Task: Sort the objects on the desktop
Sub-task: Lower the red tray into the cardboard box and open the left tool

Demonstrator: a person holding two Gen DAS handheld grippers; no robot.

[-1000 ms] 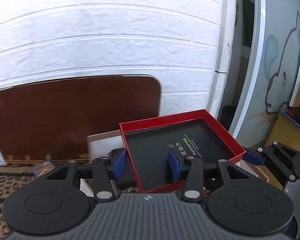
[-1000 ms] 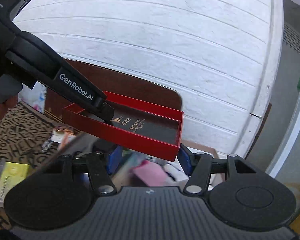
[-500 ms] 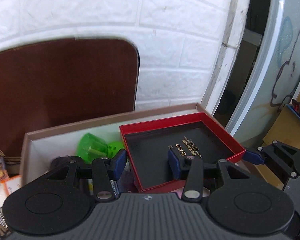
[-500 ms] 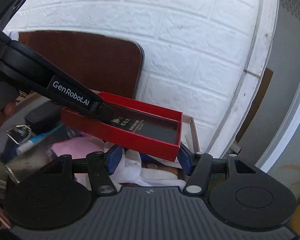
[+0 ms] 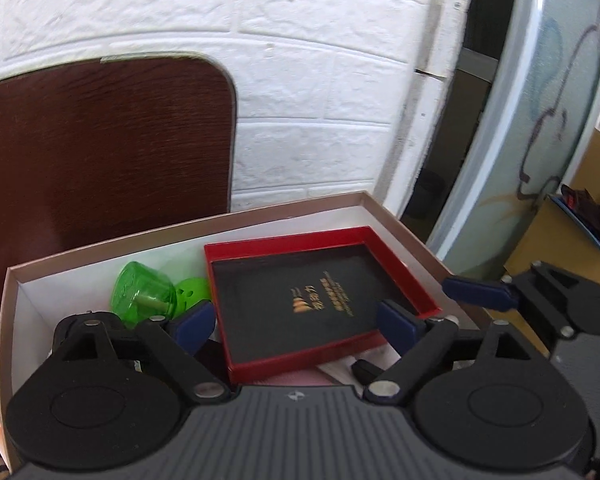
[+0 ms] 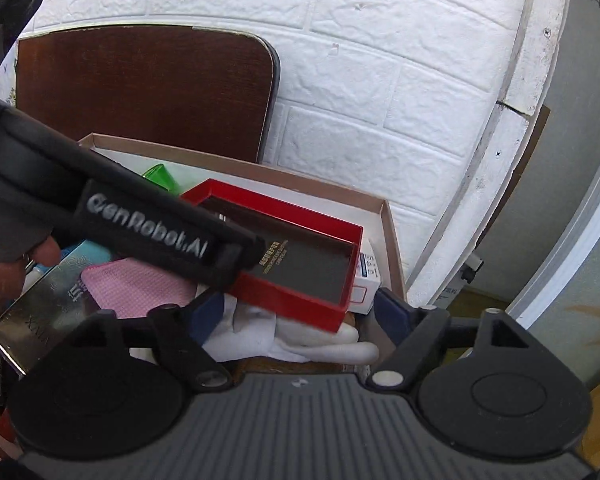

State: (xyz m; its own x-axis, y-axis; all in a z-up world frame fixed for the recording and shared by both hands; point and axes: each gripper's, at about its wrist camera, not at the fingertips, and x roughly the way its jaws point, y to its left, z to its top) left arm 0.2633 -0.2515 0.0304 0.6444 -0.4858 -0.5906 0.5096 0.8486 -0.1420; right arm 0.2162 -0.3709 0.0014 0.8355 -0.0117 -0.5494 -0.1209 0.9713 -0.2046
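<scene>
A red box lid with a black inside and gold lettering (image 5: 316,296) lies in the large cardboard storage box (image 5: 100,248), resting on the things in it. My left gripper (image 5: 296,326) is open, its blue pads wide apart on either side of the lid's near edge. In the right wrist view the lid (image 6: 300,264) sits tilted on white cloth, with the left gripper's arm (image 6: 140,232) across it. My right gripper (image 6: 300,312) is open and empty, just in front of the lid's near corner.
The storage box (image 6: 392,248) also holds a green plastic toy (image 5: 148,294), a pink cloth (image 6: 136,288), a white cloth (image 6: 300,340), a small white carton (image 6: 366,280) and a shiny silver packet (image 6: 44,312). A brown board (image 5: 100,152) leans on the white brick wall behind.
The left gripper carried the red lid over the storage box, lowered it in and opened, letting it go. The right gripper followed alongside and stayed open.
</scene>
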